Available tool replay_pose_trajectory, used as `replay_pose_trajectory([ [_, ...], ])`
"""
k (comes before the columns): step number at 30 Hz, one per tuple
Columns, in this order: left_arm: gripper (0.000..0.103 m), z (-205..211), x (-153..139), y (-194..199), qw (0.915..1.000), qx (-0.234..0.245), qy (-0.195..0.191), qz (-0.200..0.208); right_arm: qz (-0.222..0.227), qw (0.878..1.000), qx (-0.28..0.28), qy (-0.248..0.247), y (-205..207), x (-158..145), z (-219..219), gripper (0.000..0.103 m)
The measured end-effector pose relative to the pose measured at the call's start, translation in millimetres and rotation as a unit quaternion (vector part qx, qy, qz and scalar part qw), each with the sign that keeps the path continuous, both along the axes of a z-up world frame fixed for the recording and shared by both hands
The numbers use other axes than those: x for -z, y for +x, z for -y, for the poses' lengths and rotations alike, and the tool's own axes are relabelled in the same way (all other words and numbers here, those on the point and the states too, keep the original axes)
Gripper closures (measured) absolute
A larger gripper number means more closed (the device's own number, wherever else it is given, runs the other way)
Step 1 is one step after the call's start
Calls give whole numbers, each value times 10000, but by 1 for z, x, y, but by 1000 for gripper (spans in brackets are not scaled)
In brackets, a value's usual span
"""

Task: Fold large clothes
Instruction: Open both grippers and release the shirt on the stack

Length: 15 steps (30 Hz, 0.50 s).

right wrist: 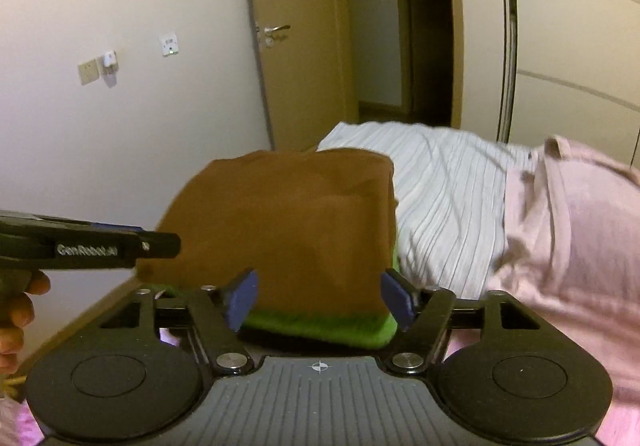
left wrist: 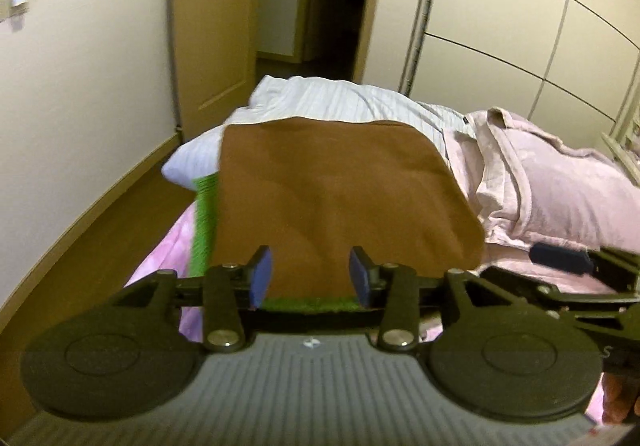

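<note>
1. At nine o'clock in the left wrist view, a cream wall runs down to a wooden skirting board (left wrist: 100,189) and a brown floor.
2. At about seven o'clock, a pink bedsheet (left wrist: 160,254) shows beside the stack, and a bright green knitted garment (left wrist: 205,213) peeks out from under the task's thing.
3. At centre lies the folded brown fleece garment (left wrist: 332,189), a neat rectangle resting on top of the green one, with a white striped pillow (left wrist: 320,101) behind it at twelve o'clock.
4. The left gripper (left wrist: 311,278) sits at six o'clock at the near edge of the brown fabric, its blue pads moderately apart and gripping nothing; cloth lies between them without being pinched.
5. In the right wrist view the right gripper (right wrist: 320,296) stands wider, its pads flanking the near edge of the same stack, also holding nothing.
6. At three o'clock, a crumpled pale pink garment (left wrist: 552,181) lies on the bed, apparently unfolded.
7. Judgement: the brown piece looks finished. To do this step well, draw both grippers away level without snagging the top layer, then reach toward three o'clock for the pink garment, pinching two matching corners so that it lifts flat.
</note>
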<state>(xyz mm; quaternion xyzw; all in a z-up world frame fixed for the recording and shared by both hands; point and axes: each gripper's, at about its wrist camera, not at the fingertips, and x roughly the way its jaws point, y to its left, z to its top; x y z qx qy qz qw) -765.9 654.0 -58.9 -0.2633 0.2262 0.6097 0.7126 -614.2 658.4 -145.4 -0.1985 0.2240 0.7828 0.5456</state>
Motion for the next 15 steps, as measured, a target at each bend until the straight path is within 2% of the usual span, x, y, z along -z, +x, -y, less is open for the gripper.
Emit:
replay_pose_trajectory([
  [10,34,115,-50,0,9989,-356,-203,220,-440,9990,62,-106,20,-58,92,26],
  [15,24,164,-62,7,9984,-446,-291,210,-387,9991,-75,-131,27,-77,135,24],
])
